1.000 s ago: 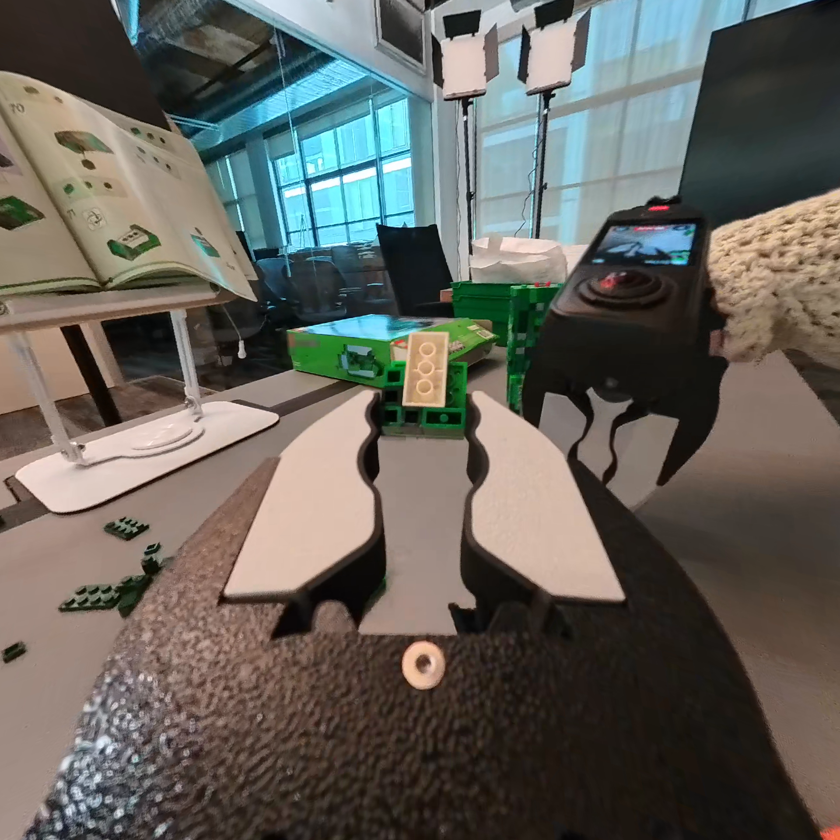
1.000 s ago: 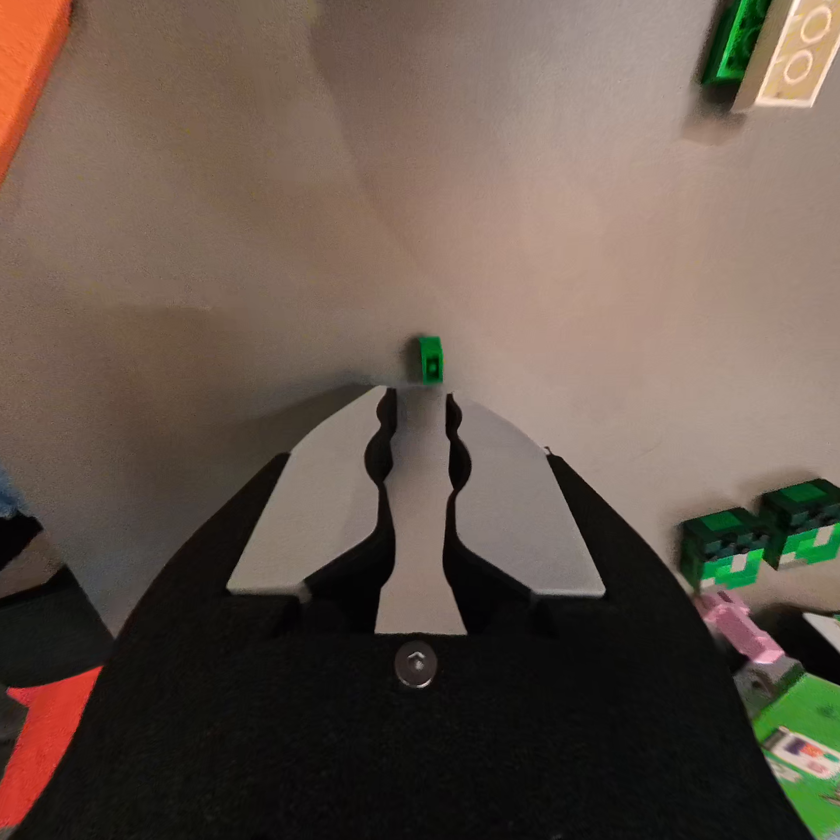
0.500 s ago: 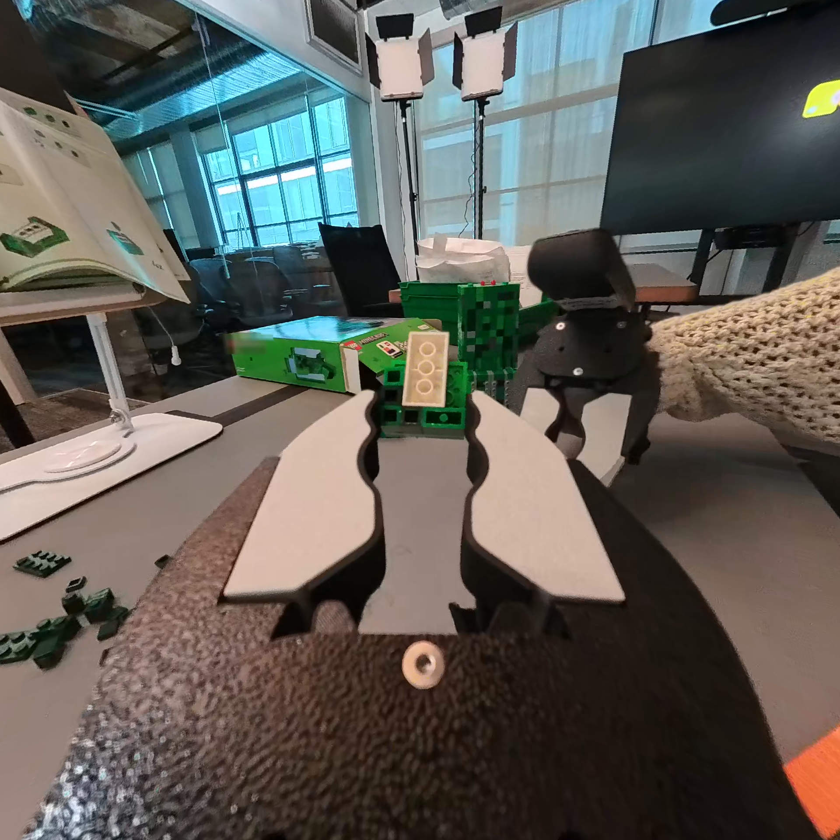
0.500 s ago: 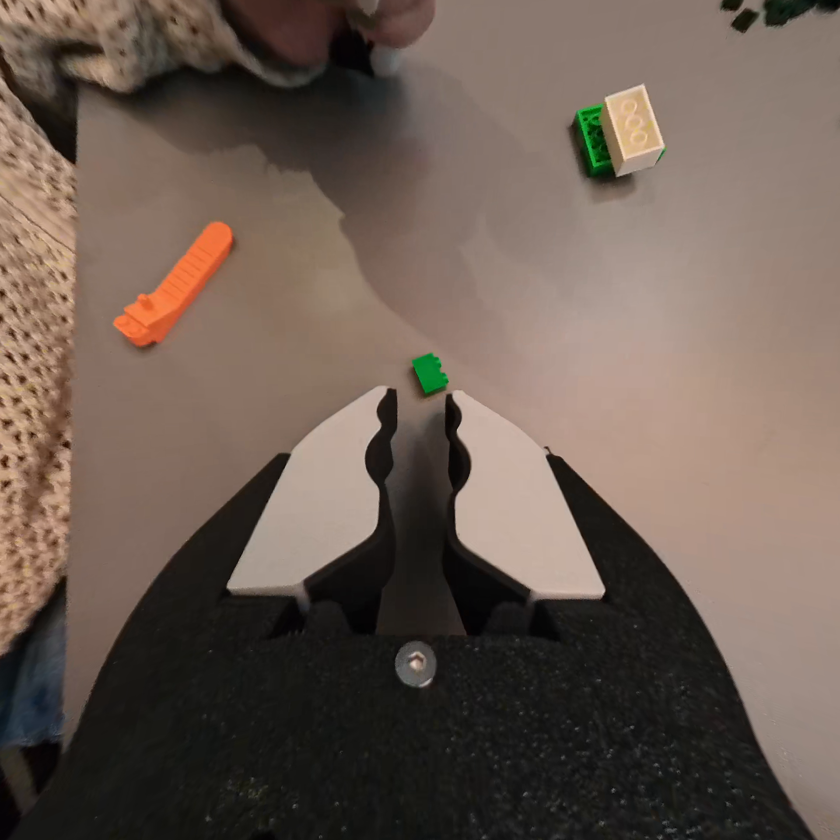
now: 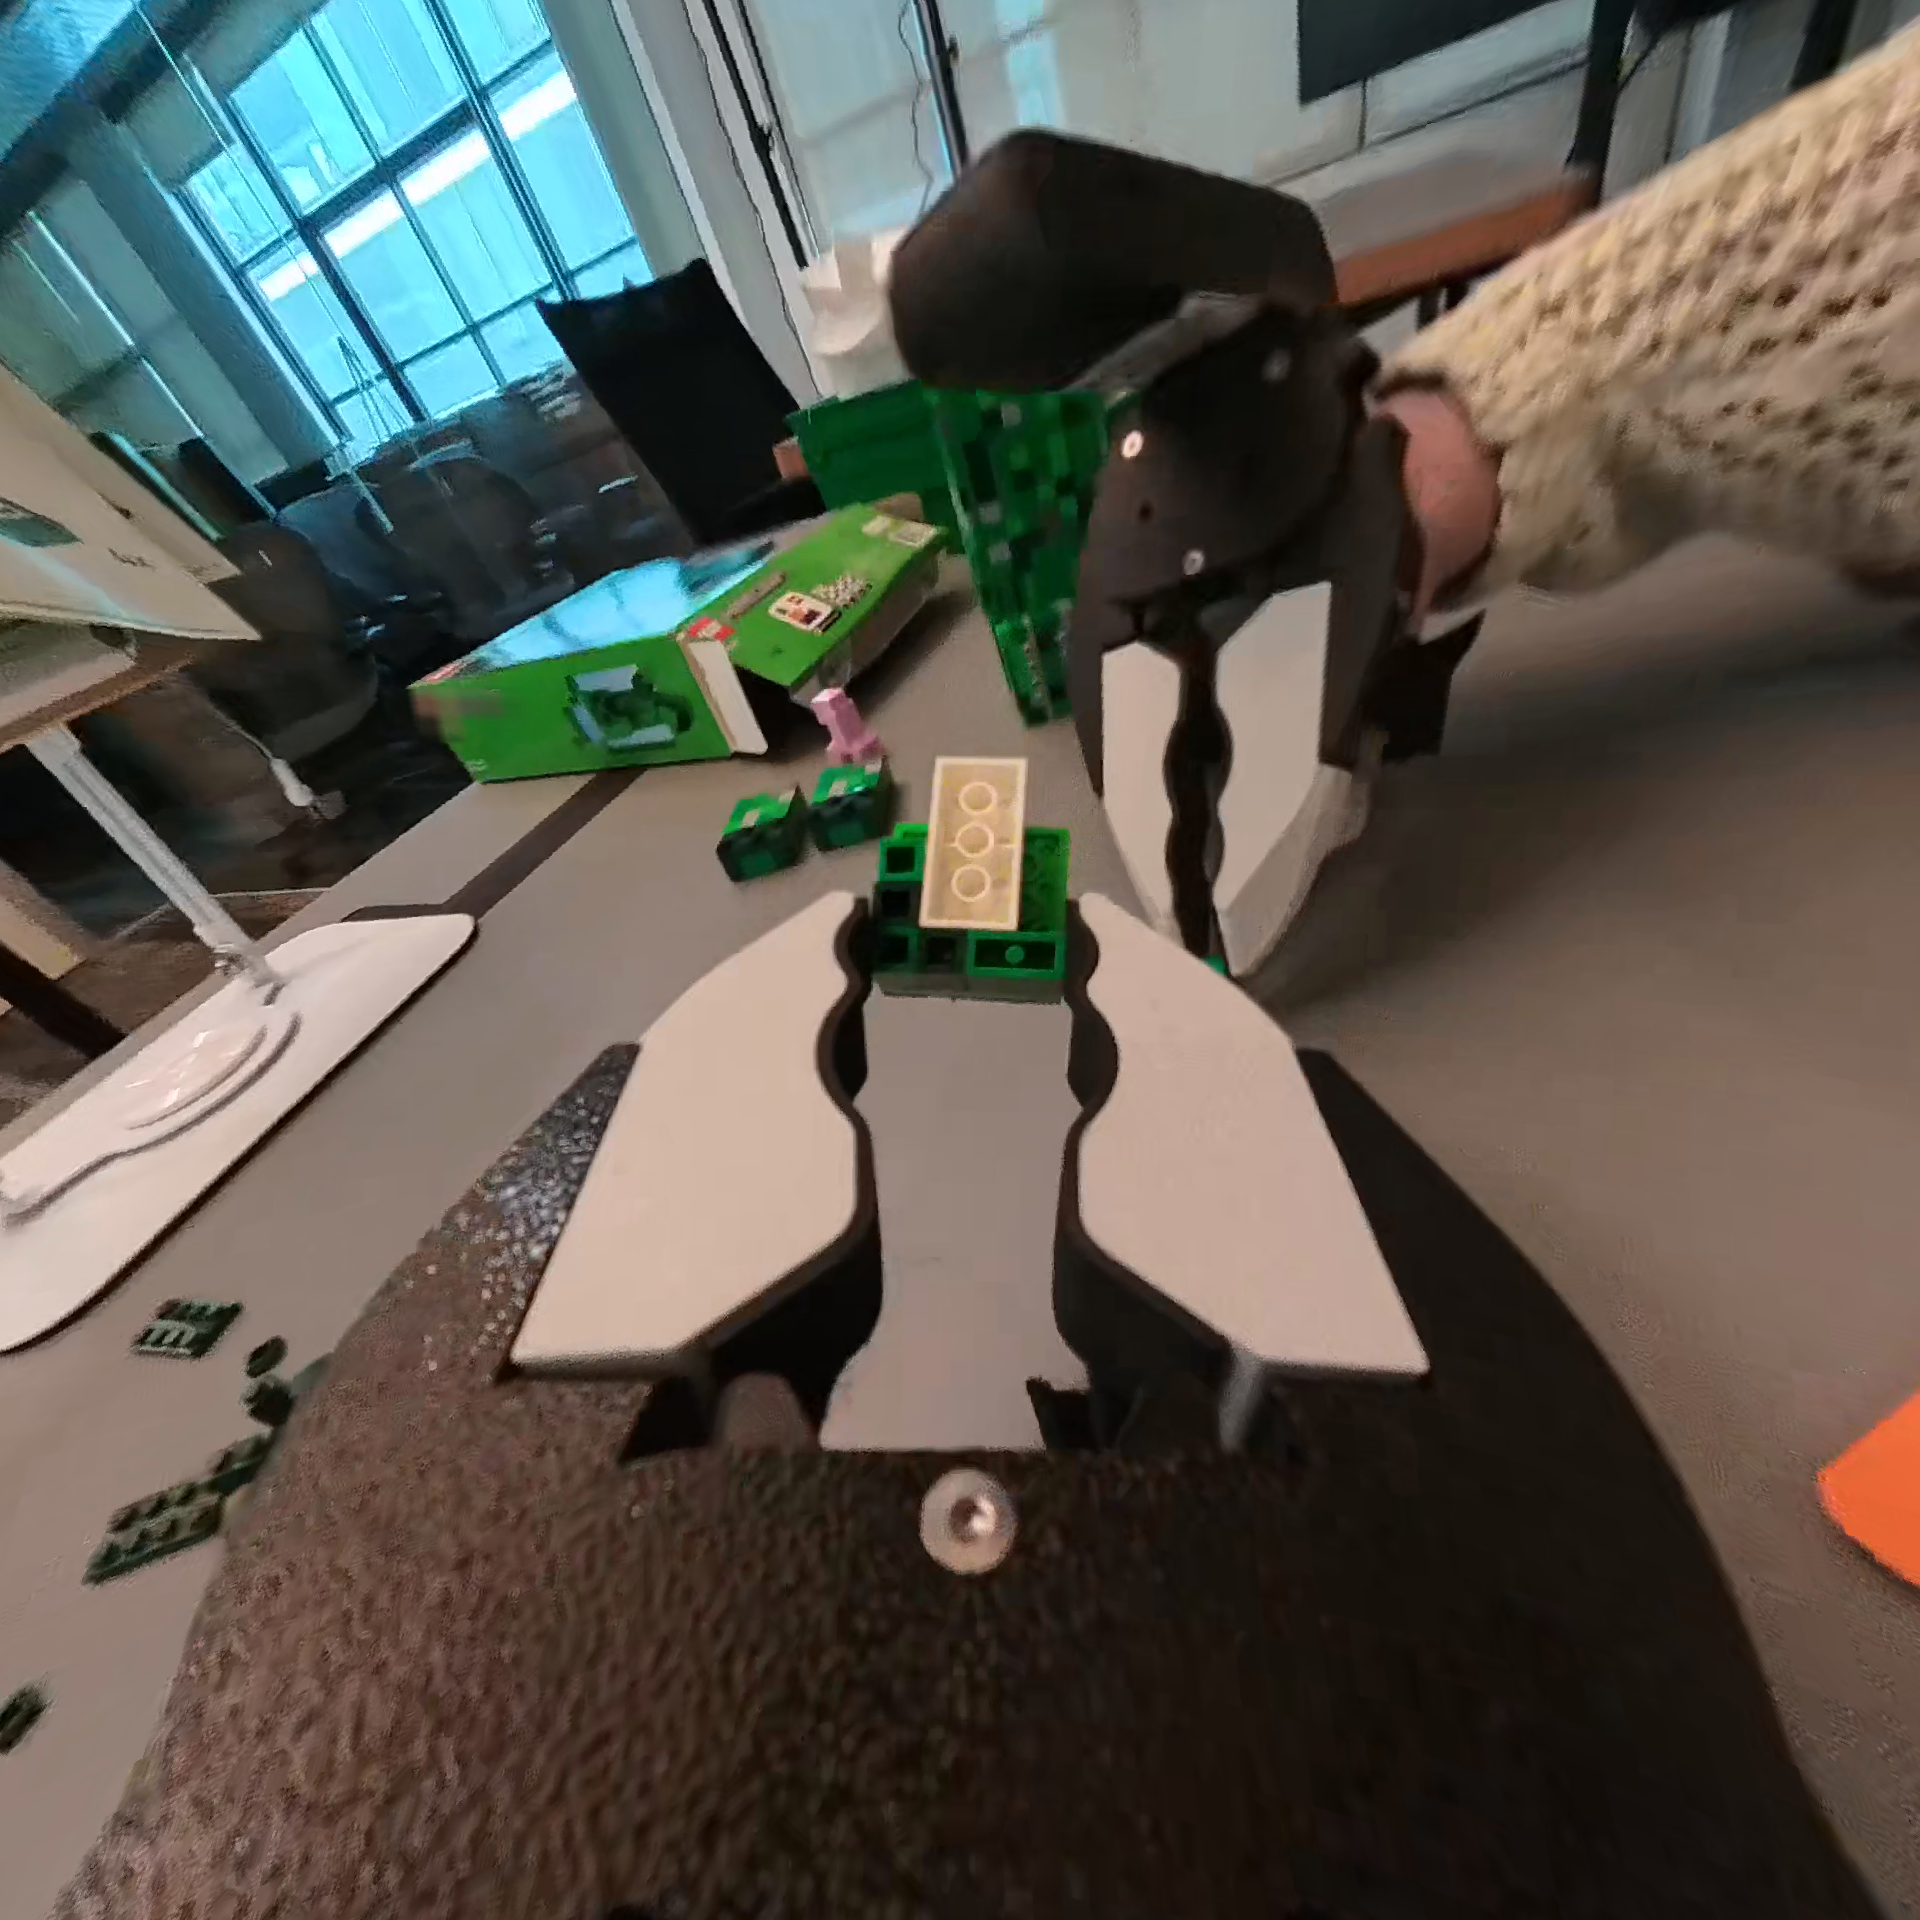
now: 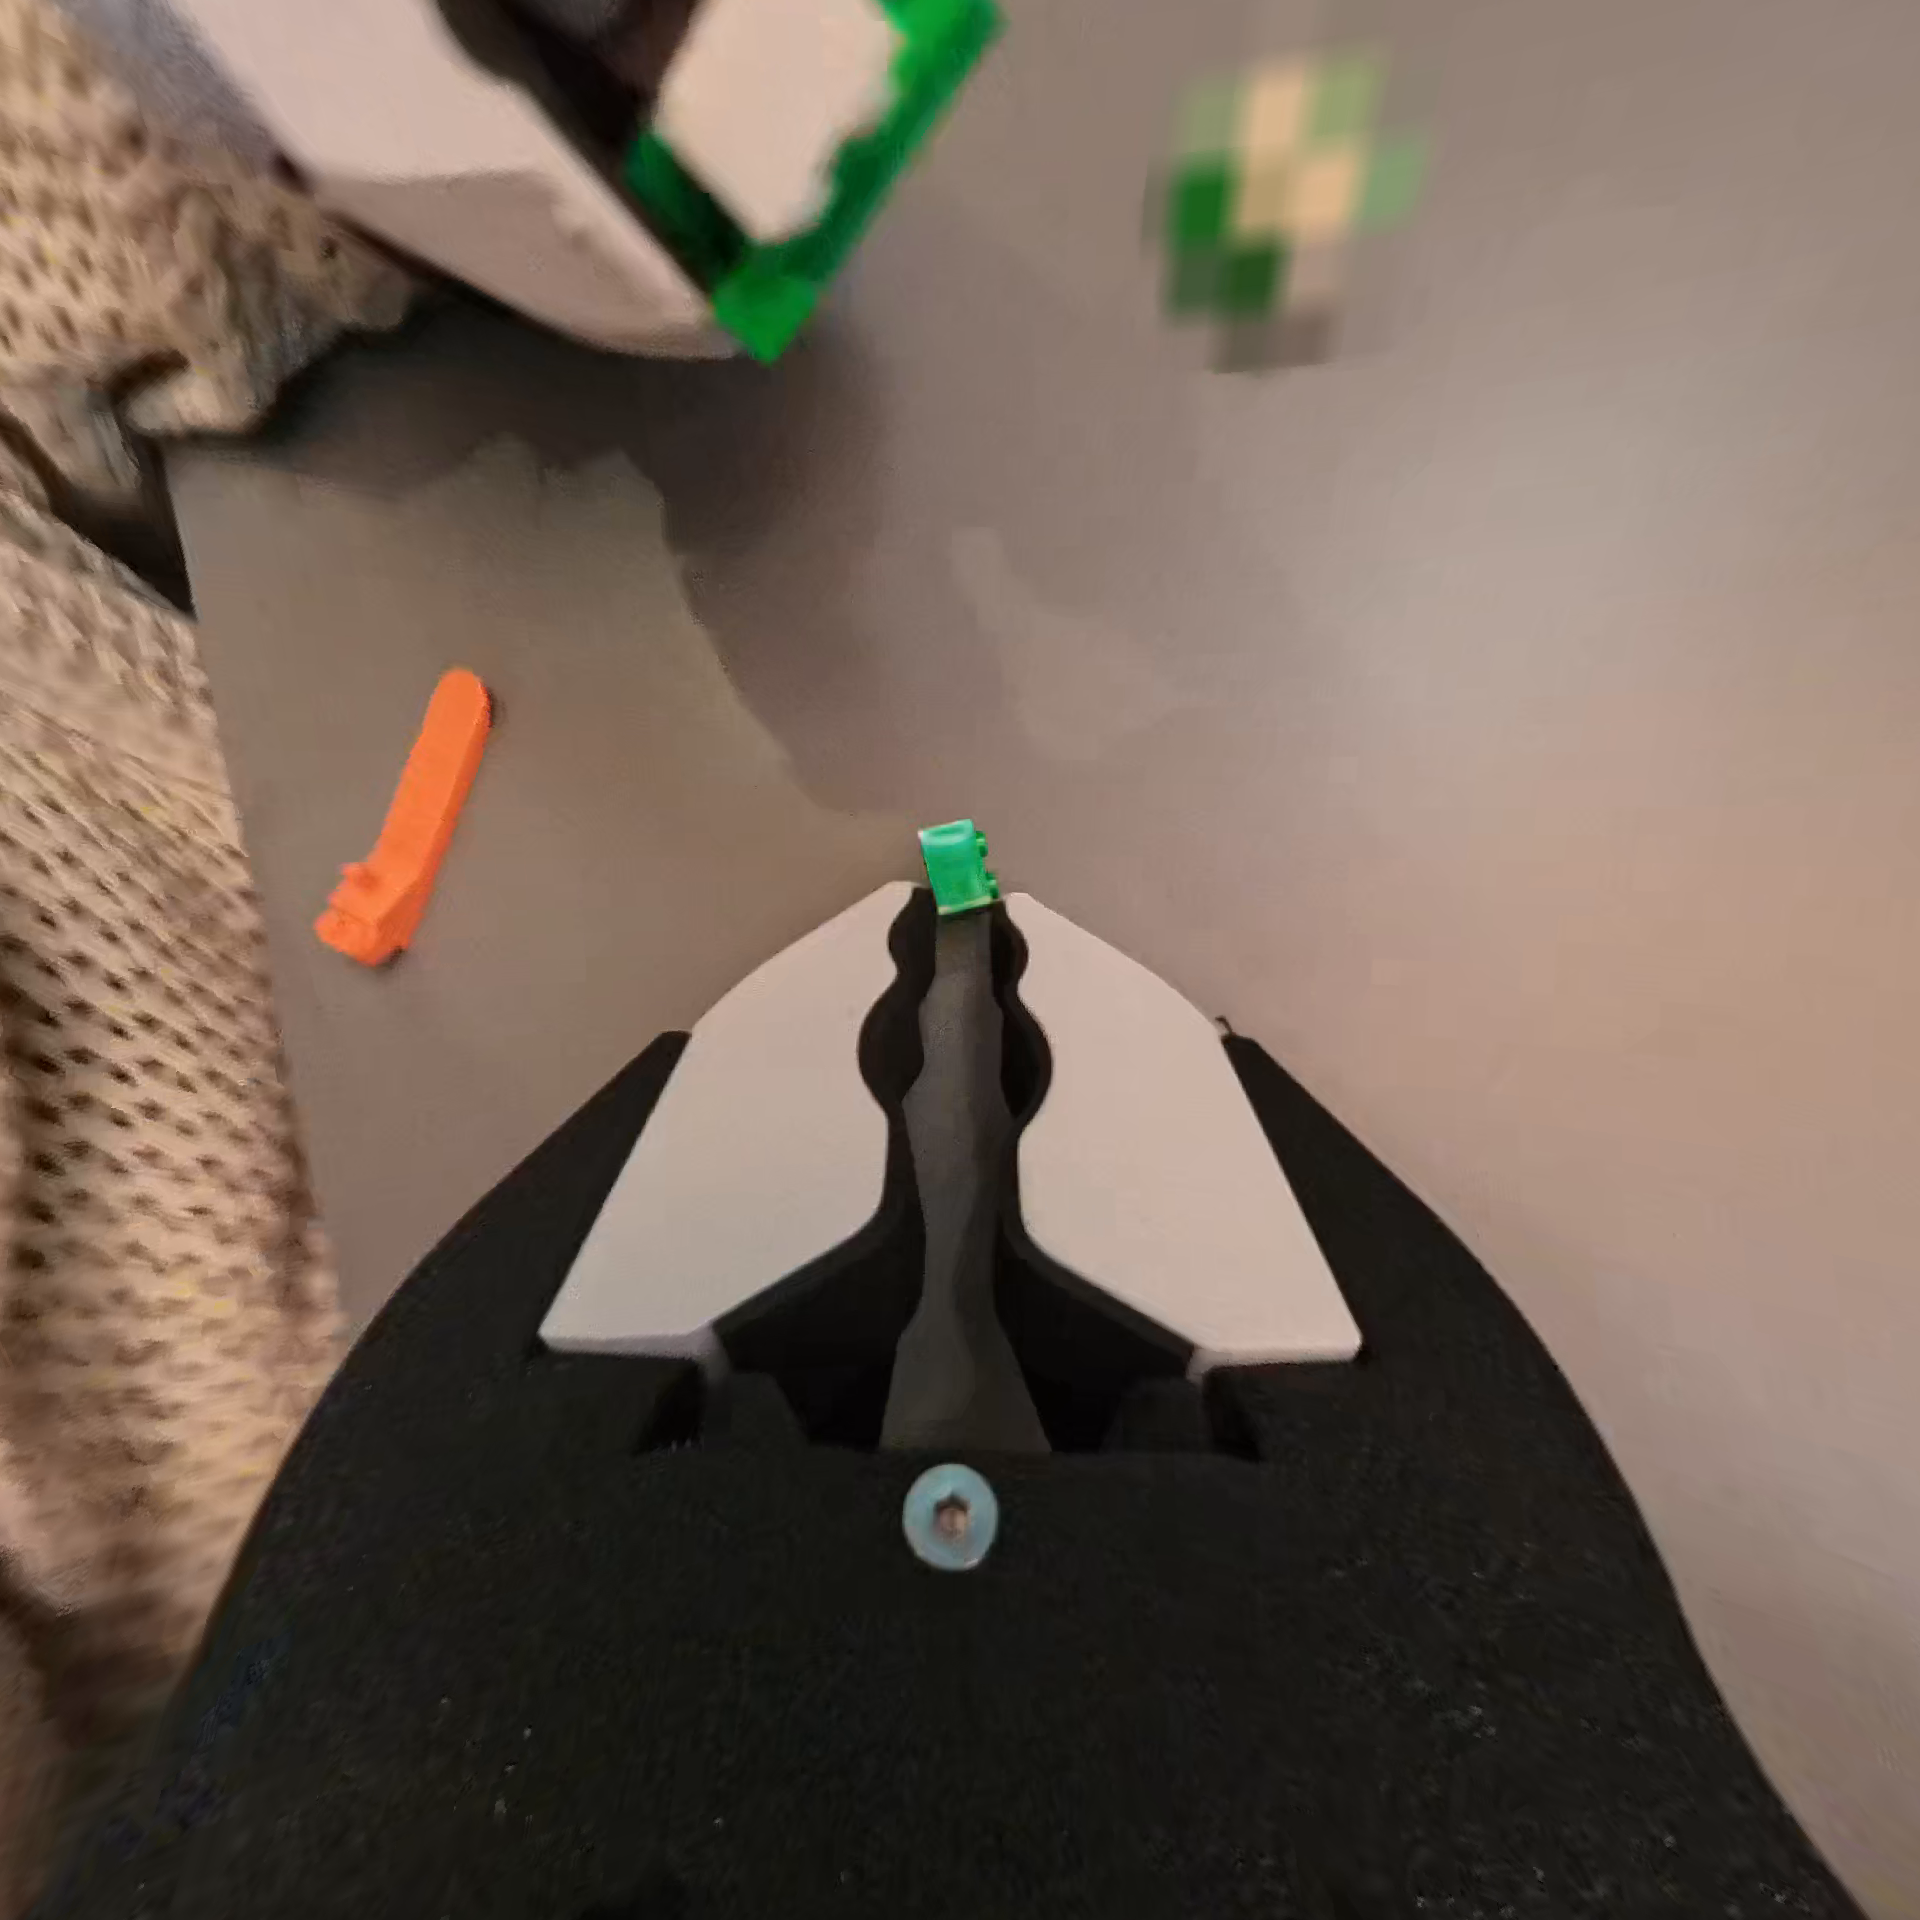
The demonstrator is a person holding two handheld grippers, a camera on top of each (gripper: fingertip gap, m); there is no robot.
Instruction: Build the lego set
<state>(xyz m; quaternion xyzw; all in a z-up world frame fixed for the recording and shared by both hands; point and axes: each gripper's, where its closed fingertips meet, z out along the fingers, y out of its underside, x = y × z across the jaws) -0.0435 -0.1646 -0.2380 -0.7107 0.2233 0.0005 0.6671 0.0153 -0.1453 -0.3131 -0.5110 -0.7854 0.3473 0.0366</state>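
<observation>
My left gripper (image 5: 968, 920) is shut on a small green lego assembly (image 5: 971, 935) with a cream brick (image 5: 974, 842) on top, held by its sides above the grey table. My right gripper (image 6: 961, 899) is shut on a tiny bright green brick (image 6: 958, 864) at its fingertips. In the left wrist view the right gripper (image 5: 1216, 951) points down just right of the assembly, close to it. In the right wrist view the left gripper's grey finger (image 6: 499, 187) and the blurred assembly (image 6: 800, 260) show at the top left.
An orange brick separator (image 6: 410, 821) lies on the table left of my right gripper. A green box (image 5: 665, 675), a tall green brick tower (image 5: 1023, 540), two small green cubes (image 5: 805, 821) and a pink piece (image 5: 847, 727) lie beyond. Dark green loose pieces (image 5: 177, 1434) and a white stand base (image 5: 208, 1060) sit at left.
My right gripper closed on the tiny green brick that lay just ahead of its open tips. The two grippers have come closer together. The left gripper still holds its assembly and has tilted downward.
</observation>
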